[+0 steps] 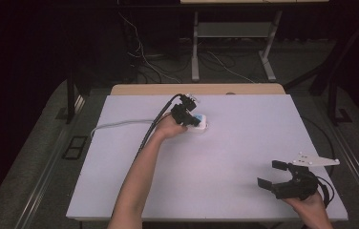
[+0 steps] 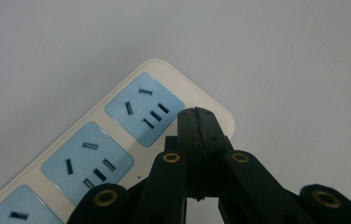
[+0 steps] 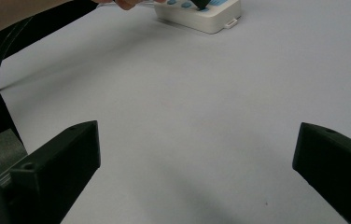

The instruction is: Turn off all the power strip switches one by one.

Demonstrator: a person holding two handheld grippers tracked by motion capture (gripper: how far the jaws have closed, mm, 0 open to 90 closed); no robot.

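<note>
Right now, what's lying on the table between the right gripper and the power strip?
Nothing: in the high view the white table is bare between the right gripper and the power strip; the right gripper view shows the same empty stretch.

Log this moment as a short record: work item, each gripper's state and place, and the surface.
work item: white power strip with blue socket faces, grey cord trailing left
left gripper: jaws shut with nothing between them, tips over the strip's end beside the last socket
right gripper: jaws wide open, nothing between them, near the right front corner
surface: white table
</note>
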